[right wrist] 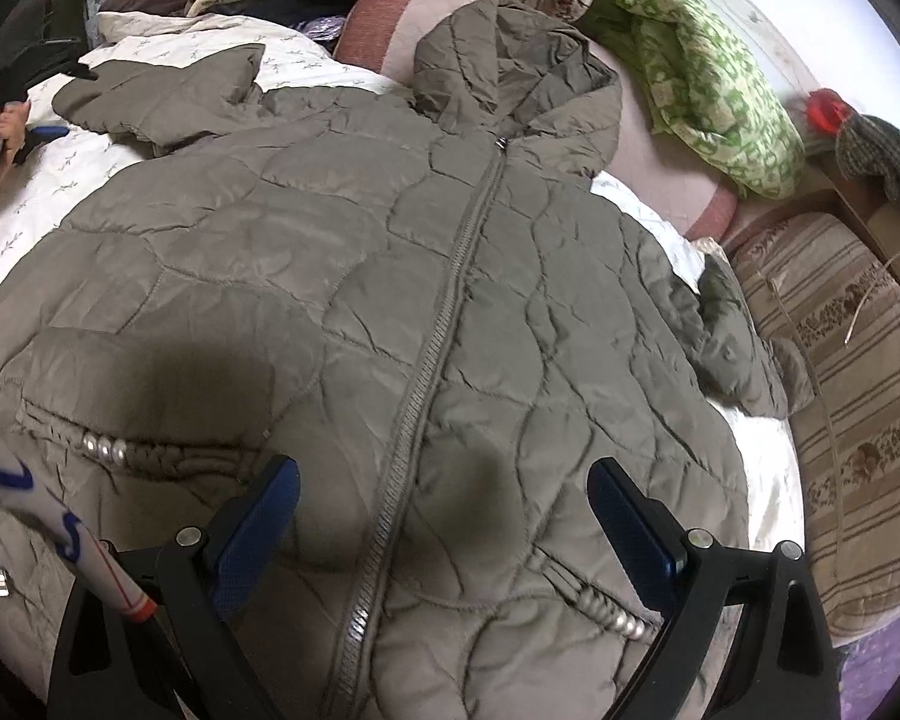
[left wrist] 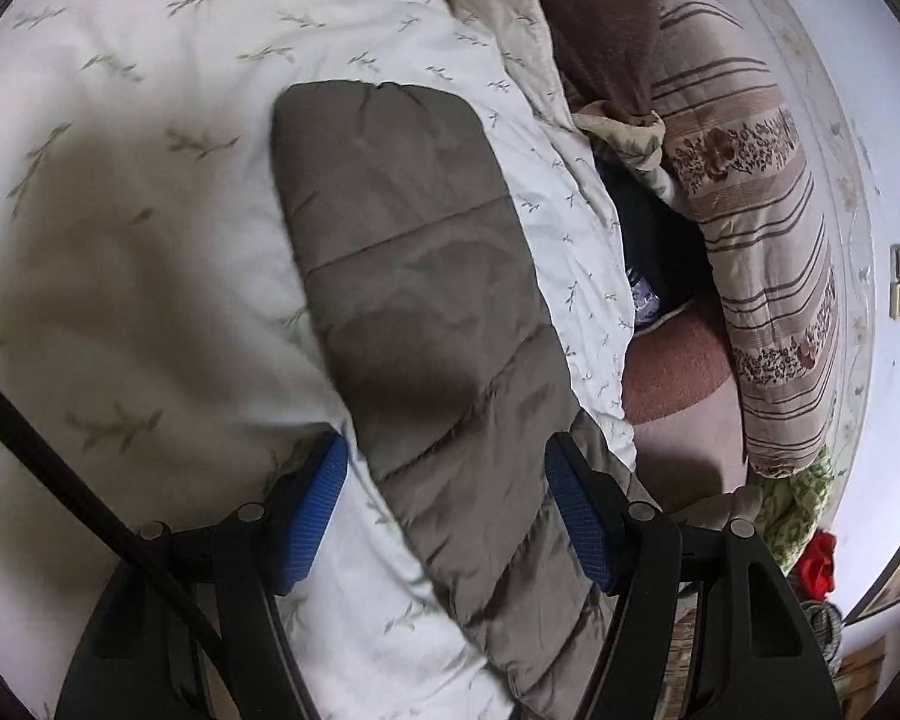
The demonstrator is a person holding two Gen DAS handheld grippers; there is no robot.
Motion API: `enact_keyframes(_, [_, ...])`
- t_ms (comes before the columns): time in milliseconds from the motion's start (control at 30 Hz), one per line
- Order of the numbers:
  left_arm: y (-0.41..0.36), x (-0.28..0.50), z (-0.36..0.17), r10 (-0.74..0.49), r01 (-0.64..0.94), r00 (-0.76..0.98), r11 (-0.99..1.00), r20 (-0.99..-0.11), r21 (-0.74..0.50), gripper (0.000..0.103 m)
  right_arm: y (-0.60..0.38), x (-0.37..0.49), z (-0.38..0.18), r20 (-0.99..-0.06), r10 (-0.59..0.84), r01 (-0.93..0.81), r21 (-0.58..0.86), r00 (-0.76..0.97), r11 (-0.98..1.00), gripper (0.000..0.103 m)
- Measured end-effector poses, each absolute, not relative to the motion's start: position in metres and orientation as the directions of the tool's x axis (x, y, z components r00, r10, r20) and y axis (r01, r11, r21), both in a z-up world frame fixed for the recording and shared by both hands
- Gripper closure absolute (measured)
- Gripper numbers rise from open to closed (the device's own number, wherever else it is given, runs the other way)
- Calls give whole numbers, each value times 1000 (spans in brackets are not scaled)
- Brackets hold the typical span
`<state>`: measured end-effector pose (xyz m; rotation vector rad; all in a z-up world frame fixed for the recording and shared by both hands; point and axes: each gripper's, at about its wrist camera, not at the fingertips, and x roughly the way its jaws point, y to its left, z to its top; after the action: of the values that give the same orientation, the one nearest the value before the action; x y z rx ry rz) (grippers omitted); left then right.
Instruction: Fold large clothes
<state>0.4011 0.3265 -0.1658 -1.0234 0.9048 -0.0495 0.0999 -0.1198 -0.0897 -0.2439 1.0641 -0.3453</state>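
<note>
A grey-olive quilted hooded jacket [right wrist: 390, 240] lies front-up on a white leaf-print duvet [left wrist: 150, 120], its zip [right wrist: 450, 300] closed and the hood [right wrist: 510, 60] at the far end. One sleeve [left wrist: 390, 240] stretches flat away from me in the left wrist view. It runs between the blue pads of my left gripper [left wrist: 447, 456], which stands open just above it without pressing it. My right gripper [right wrist: 444, 474] hovers open over the jacket's lower front, straddling the zip. The left gripper [right wrist: 36, 90], held by a hand [right wrist: 12, 120], shows at the far left beside that sleeve [right wrist: 168, 90]. The other sleeve [right wrist: 732, 348] lies bunched at the right.
A striped floral quilt [left wrist: 768, 240] and a pink blanket [left wrist: 672, 372] lie beyond the duvet. A green patterned cloth [right wrist: 702, 78], a red object [right wrist: 825, 111] and a grey knitted item [right wrist: 882, 156] sit near the wall. A black cable [left wrist: 60, 468] crosses the left wrist view.
</note>
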Motion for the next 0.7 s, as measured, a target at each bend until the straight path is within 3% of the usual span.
enact_keyframes(67, [324, 405, -166, -419, -362, 660, 551, -624, -752, 36, -117, 103, -92, -806, -398, 156, -368, 438, 917, 4])
enact_keyframes(100, [321, 406, -164, -412, -357, 658, 566, -630, -743, 41, -116, 104, -93, -805, -404, 156, -374, 434, 914, 4])
enact_keyframes(133, [314, 408, -161, -396, -347, 647, 608, -652, -714, 66, -115, 104, -94, -804, -408, 155, -380, 432, 912, 4])
enact_keyframes(167, [308, 412, -159, -380, -344, 628, 648, -679, -680, 79, -114, 103, -93, -803, -412, 154, -384, 431, 910, 4])
enact_keyframes(233, [293, 415, -151, -364, -312, 611, 706, -703, -636, 85, -113, 101, -91, -796, -422, 154, -395, 435, 905, 4])
enact_keyframes(367, [262, 408, -117, -346, -227, 644, 765, -683, -602, 89, -112, 94, -81, -774, -441, 175, -408, 454, 896, 5])
enact_keyframes(533, [187, 384, -61, -433, 8, 662, 821, -612, -571, 91, -109, 82, -65, -744, -460, 193, -421, 485, 886, 5])
enact_keyframes(700, [82, 346, -46, -545, 285, 565, 834, -620, -473, 91, -119, 65, -45, -704, -500, 252, -434, 505, 865, 5])
